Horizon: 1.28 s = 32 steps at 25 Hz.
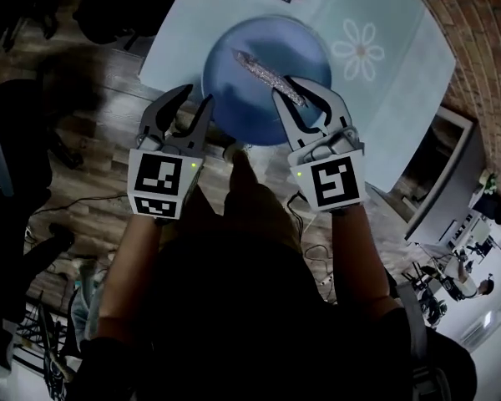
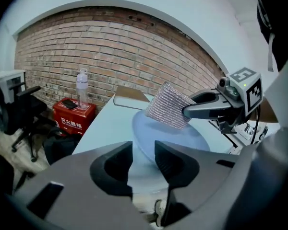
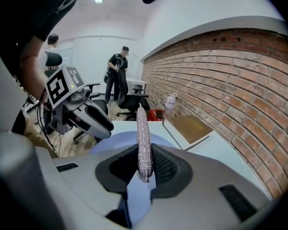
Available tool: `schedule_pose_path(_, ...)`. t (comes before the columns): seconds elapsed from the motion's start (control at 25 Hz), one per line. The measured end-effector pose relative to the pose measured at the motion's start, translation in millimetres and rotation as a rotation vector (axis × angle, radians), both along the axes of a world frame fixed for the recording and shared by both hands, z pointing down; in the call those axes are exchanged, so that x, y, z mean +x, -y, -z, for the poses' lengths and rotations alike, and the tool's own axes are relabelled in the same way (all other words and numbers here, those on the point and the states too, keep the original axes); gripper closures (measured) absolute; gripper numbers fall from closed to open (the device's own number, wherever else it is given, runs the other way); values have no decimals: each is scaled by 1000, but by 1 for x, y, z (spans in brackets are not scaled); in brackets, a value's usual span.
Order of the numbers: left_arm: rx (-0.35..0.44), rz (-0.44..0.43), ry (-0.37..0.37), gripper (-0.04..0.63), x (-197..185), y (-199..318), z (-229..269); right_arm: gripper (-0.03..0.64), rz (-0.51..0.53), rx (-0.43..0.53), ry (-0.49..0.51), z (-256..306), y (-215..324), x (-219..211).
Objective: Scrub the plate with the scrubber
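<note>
A round blue plate [image 1: 242,107] lies on the pale blue table [image 1: 401,98]. Over the plate, a flat silvery mesh scrubber [image 1: 267,76] stands on edge, and my right gripper [image 1: 294,90] is shut on its near end. In the right gripper view the scrubber [image 3: 143,138] rises straight up from between the jaws. My left gripper [image 1: 195,98] is open at the plate's left rim, its pads pressing on nothing. In the left gripper view the plate [image 2: 182,138] lies just beyond the parted jaws, with the scrubber [image 2: 167,105] above it.
A white daisy print [image 1: 359,50] marks the table right of the plate. A brown board [image 2: 129,96] lies at the table's far end. On the floor by the brick wall stand a red box [image 2: 73,114] and a bottle [image 2: 82,85]. Office chairs and people [image 3: 117,73] are farther off.
</note>
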State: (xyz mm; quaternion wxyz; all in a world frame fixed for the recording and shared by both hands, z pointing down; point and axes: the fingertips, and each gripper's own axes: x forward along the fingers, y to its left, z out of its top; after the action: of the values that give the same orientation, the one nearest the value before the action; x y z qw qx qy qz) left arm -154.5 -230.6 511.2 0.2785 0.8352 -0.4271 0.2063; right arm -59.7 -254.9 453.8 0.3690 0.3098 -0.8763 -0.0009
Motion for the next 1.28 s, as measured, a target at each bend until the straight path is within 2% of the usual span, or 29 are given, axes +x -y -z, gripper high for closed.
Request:
schedule_pose_path(0.28, -86, 46, -98, 434, -1, -4, -17, 532, 86, -59, -25, -10, -21, -23)
schedule_pose_path(0.4, -83, 23, -94, 440, 1, -1, -19, 532, 99, -94, -36, -19, -28, -31)
schedule_pose_path(0.48, -78, 14, -89, 479, 3, 5, -19, 532, 95, -125, -42, -28, -32, -35)
schedule_pose_path(0.68, -75, 41, -44, 515, 2, 12, -19, 532, 73, -172, -84, -43, -41, -41)
schedule_pose_path(0.88, -70, 63, -50, 523, 2, 14, -19, 534, 39, -122, -134, -45, -32, -36)
schedule_pose_path(1.0, -63, 74, -40, 528, 1, 15, -19, 534, 1, -65, -191, -46, -17, -29)
schedule_pose_path(1.28, -54, 73, -30, 531, 0, 18, -22, 534, -73, 10, -253, -50, 26, -11)
